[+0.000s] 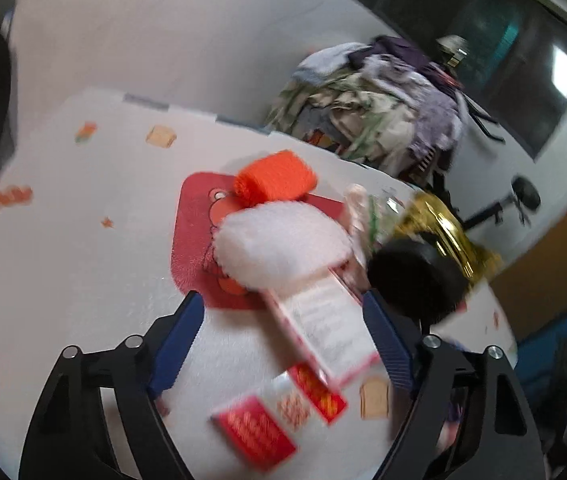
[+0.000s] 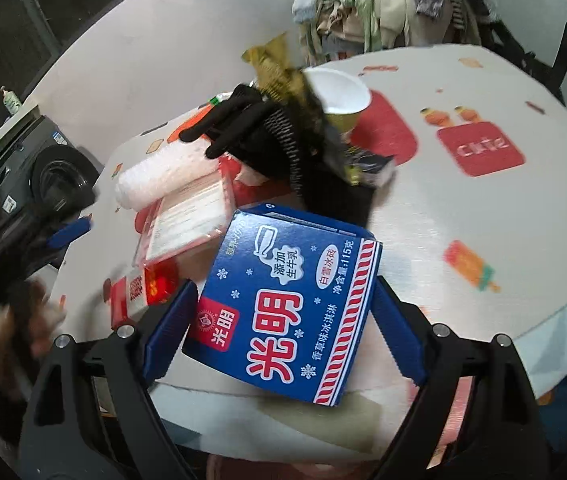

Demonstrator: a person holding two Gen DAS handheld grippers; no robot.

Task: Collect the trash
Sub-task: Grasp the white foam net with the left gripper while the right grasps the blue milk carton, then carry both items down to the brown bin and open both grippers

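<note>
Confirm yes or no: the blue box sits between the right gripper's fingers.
Yes, in the right wrist view the blue box lies between the two blue fingers of the right gripper.

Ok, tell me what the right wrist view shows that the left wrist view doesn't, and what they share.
Only the right wrist view: the blue ice-cream box between the right gripper pads, apparently gripped, a white paper cup, and a black glove. Only the left wrist view: an orange roll and the open left gripper from behind. Both: the white foam roll, the pink-edged clear tray, and the patterned tablecloth.
</note>
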